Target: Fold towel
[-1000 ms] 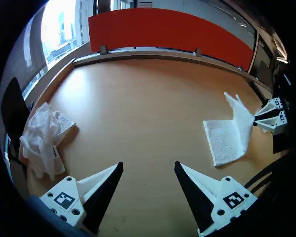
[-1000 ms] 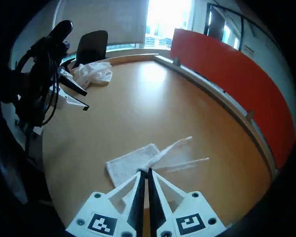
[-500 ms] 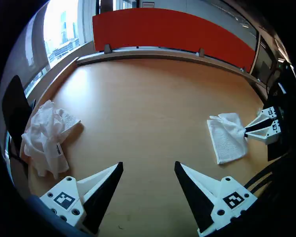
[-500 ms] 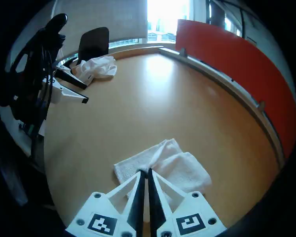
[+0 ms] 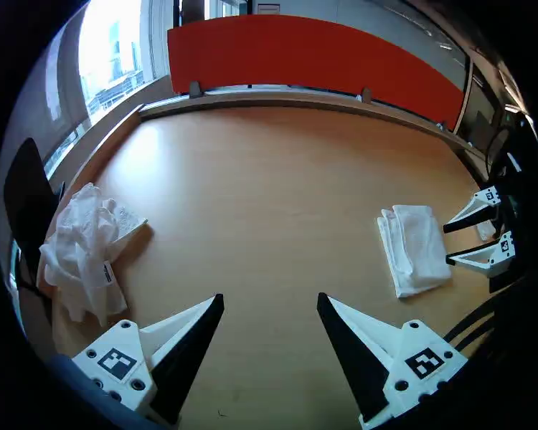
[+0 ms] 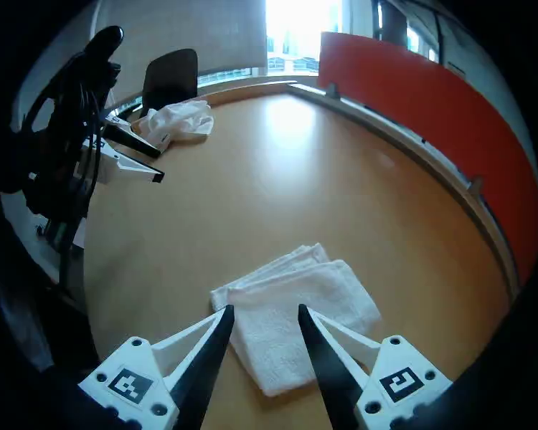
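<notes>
A white towel (image 6: pixel 298 308) lies folded flat on the wooden table (image 6: pixel 269 179), just ahead of my right gripper (image 6: pixel 265 315), which is open with nothing between its fingers. In the left gripper view the same folded towel (image 5: pixel 414 247) lies at the right, with the right gripper (image 5: pixel 447 244) open beside its right edge. My left gripper (image 5: pixel 269 304) is open over bare table, well left of the towel, holding nothing.
A heap of crumpled white towels (image 5: pixel 86 247) lies at the table's left edge, also visible as a heap of towels (image 6: pixel 176 118) far off in the right gripper view. A black chair (image 6: pixel 168 82) stands behind it. An orange partition (image 5: pixel 305 50) lines the far edge.
The right gripper laid the lifted towel flap down over the rest, then opened and let go. The towel now lies folded. The left gripper stayed where it was.
</notes>
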A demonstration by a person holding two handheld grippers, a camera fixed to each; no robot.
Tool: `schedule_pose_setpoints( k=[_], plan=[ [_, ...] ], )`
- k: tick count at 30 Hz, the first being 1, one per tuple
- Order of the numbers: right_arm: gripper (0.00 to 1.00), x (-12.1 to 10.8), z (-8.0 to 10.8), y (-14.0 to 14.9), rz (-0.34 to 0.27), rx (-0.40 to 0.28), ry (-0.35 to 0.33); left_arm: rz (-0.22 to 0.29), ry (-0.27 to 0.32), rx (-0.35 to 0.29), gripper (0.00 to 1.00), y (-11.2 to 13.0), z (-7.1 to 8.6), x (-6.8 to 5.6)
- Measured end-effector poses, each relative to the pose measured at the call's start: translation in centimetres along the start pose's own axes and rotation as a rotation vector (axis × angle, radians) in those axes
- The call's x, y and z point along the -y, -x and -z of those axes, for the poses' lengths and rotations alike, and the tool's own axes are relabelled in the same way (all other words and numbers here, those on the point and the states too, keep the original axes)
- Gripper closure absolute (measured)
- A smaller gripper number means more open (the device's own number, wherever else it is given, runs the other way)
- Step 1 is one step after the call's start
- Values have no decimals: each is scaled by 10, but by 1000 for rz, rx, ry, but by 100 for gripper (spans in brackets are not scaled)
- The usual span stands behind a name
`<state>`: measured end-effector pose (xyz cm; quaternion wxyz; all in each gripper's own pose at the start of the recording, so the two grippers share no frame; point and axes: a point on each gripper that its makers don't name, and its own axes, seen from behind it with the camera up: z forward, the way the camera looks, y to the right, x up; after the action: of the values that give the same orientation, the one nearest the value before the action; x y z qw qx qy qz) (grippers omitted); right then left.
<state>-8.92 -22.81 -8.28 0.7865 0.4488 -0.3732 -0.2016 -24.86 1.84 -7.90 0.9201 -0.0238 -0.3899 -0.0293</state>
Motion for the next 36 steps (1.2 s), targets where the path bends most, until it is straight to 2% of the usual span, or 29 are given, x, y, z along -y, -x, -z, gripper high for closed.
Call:
schedule_pose_setpoints(
  k=[6,22,33,36],
  plan=[
    [32,-2,2,15,-16,17,16,-3,-2,-2,3,0,1,0],
    [32,-3,12,91,-69,124,51,-7,-6,-1,3,2,1,1],
    [32,-5,13,110,-92,150,69,-11,-5,0,3,2,1,0],
    [39,-6,11,114,-102,156,71,-10,-5,1,3,3,0,0]
  ],
)
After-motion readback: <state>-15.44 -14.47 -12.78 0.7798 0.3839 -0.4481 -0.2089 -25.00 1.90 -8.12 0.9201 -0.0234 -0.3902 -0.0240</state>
